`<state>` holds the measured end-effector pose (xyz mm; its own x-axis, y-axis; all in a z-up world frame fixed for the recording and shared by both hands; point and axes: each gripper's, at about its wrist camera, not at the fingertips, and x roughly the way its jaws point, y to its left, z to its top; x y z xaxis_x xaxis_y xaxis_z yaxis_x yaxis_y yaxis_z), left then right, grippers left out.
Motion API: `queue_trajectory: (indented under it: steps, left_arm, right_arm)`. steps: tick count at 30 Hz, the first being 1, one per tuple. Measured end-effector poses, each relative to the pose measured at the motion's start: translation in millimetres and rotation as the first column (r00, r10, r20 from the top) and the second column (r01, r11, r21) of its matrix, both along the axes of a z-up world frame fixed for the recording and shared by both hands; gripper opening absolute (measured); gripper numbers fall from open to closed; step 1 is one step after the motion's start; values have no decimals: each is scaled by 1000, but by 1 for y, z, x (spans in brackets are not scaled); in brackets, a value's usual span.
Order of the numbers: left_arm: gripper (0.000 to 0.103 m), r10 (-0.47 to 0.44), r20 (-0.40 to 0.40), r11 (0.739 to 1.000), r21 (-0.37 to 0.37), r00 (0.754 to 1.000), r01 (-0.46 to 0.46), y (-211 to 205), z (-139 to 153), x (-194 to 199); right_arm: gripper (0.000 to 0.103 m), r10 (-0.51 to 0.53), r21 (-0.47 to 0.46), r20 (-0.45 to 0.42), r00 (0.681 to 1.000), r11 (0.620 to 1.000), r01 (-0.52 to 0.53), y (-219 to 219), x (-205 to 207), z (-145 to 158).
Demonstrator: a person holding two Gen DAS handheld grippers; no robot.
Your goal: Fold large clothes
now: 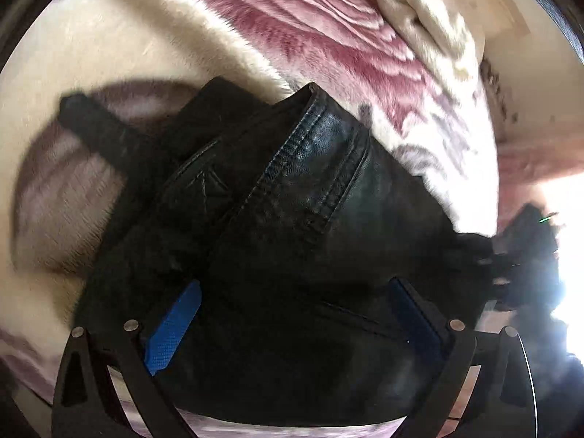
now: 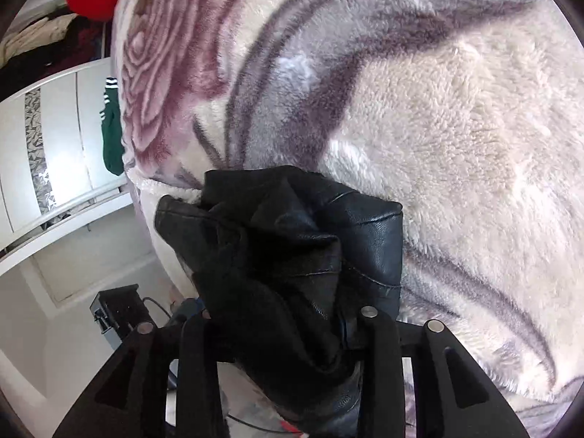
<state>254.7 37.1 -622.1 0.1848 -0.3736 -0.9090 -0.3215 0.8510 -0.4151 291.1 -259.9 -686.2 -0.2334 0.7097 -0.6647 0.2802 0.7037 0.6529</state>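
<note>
Right gripper (image 2: 288, 332) fingertips buried in bunched black leather garment (image 2: 303, 241); left gripper (image 1: 292, 314) spread

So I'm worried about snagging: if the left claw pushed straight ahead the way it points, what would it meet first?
Probably the black leather garment: it already lies between the open left claw pads and fills the path ahead. The floral fleece blanket lies beyond it.
</note>
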Motion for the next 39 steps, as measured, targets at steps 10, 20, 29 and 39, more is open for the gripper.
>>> queue_trajectory:
  steps: [10,20,29,39]
  left_arm:
    - [103,-56,-65,998,29,996,58,-15,-11,27]
    - [103,-136,-87,991,-30,987,134,-13,-19,34]
    - [103,-253,-66,965,-83,965,247,-19,-24,36]
    - [103,-227,-102,963,-170,968,208,1,-8,30]
  right_arm:
    - [63,-73,-201,367,928,967,156,-17,-65,130]
    - [20,-174,-277,241,955,930,240,-14,-38,46]
    - [20,-182,-475,142,973,850,228,10,-3,11]
    - [23,-334,-222,247,910,894,389,-35,-2,105]
